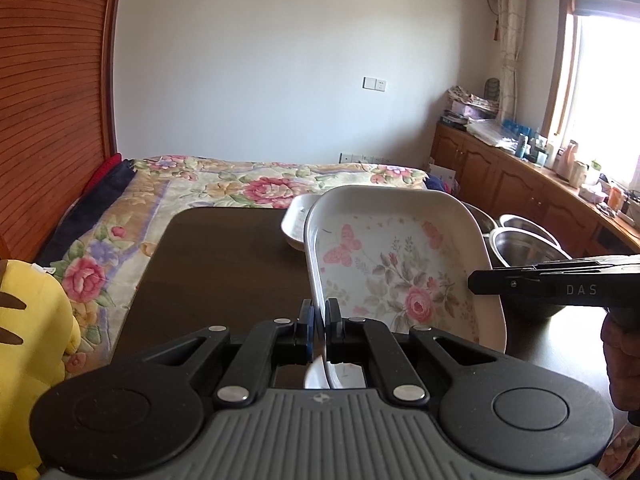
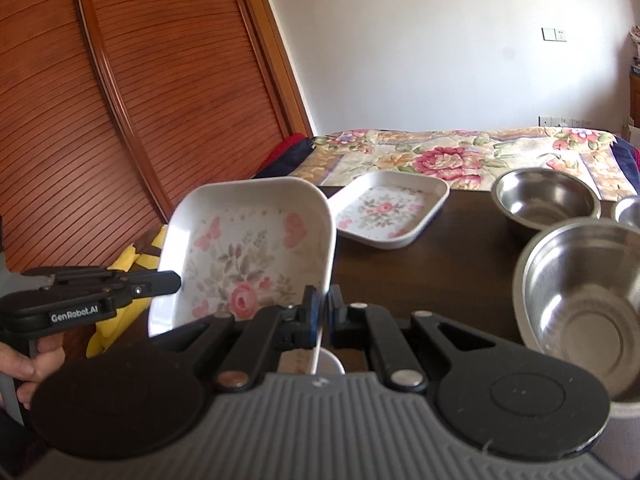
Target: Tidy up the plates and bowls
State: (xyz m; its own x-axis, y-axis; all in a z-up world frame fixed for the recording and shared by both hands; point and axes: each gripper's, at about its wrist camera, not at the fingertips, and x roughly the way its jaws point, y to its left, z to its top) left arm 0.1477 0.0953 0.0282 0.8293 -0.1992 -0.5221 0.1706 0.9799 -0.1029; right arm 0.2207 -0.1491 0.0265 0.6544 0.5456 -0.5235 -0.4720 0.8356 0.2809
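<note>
Left wrist view: my left hand-held gripper (image 1: 319, 318) is clamped on the near rim of the floral square plate (image 1: 396, 268), and my right hand-held gripper (image 2: 325, 310) pinches its opposite rim. Plate's lifted and tilted above the bench (image 1: 224, 248). I'd level it, carry it forward over the second plate (image 2: 390, 210), then nest it gently.

White letters "DAS" stand on the side of the black right hand-held gripper (image 1: 472, 282); white "GenRobot.AI" stands on the side of the black left hand-held gripper (image 2: 178, 280).
</note>
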